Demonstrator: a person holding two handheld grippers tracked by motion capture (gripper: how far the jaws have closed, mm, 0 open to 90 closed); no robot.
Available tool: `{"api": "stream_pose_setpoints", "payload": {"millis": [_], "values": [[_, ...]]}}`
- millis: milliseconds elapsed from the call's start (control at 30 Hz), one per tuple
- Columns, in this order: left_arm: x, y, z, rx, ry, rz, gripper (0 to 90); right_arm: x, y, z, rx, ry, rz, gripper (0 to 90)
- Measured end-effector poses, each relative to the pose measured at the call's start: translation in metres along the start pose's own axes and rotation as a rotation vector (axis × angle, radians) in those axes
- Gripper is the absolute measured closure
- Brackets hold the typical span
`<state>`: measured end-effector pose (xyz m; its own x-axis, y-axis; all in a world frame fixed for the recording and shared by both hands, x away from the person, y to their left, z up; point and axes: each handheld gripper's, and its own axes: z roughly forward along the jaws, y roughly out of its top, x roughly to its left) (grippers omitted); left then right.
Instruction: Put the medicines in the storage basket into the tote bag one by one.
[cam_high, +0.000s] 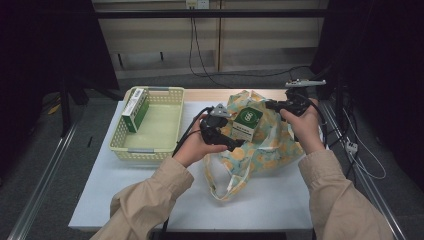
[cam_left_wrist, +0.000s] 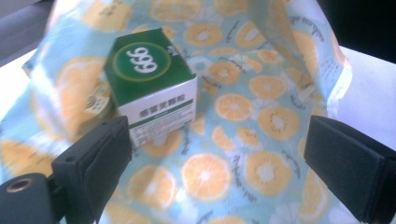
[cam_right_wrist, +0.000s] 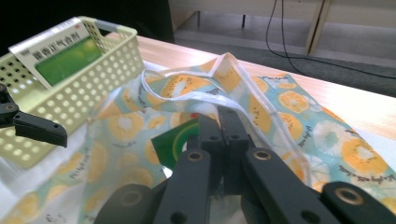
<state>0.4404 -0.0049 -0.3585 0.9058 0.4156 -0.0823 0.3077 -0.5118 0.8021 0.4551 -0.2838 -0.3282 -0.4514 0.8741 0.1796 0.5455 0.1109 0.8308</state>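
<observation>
While the white worktop (cam_high: 150, 195) carried a yellow basket (cam_high: 150, 145) holding one green box (cam_high: 134, 110), an orange-print bag (cam_high: 260, 145) lay beside it. Inside sat a green-and-white carton (cam_left_wrist: 152, 88). The left tongs (cam_left_wrist: 219, 163) stood apart; the right tongs (cam_right_wrist: 223, 135) were clamped on the bag's rim.

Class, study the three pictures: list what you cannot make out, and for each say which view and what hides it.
- Whether the right hand-held gripper pinches bag cloth: right gripper view, its closed jaws cover the contact.
- The rest of the bag interior: high view, the green box and folds cover it.
- Small print on the green box: left gripper view, blurred.
- The lower part of the box in the basket: right gripper view, the basket wall hides it.
</observation>
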Motion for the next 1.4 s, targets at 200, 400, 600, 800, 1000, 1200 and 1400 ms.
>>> {"api": "stream_pose_setpoints", "payload": {"millis": [200,400,600,800,1000,1200,1400], "values": [[0.012,-0.005,-0.017,-0.017,0.027,-0.019,8.3,-0.002,0.001,-0.005,-0.005,-0.009,-0.004,90.0],[0.023,-0.012,-0.032,-0.018,0.054,-0.028,8.3,-0.003,-0.002,-0.006,0.002,-0.011,-0.012,90.0],[0.035,-0.021,-0.048,-0.008,0.092,-0.040,8.3,-0.002,-0.007,-0.006,0.005,-0.003,-0.009,90.0],[0.047,-0.030,-0.060,-0.007,0.118,-0.065,8.3,0.000,-0.010,-0.003,0.012,0.000,-0.013,90.0],[0.060,-0.038,-0.070,0.002,0.142,-0.080,8.4,0.002,-0.010,-0.003,0.013,0.004,-0.018,90.0],[0.076,-0.045,-0.082,0.023,0.177,-0.104,8.5,0.001,-0.012,-0.003,0.013,0.004,-0.017,90.0],[0.091,-0.049,-0.094,0.036,0.205,-0.113,8.9,0.000,-0.014,-0.002,0.017,0.007,-0.016,90.0]]}}
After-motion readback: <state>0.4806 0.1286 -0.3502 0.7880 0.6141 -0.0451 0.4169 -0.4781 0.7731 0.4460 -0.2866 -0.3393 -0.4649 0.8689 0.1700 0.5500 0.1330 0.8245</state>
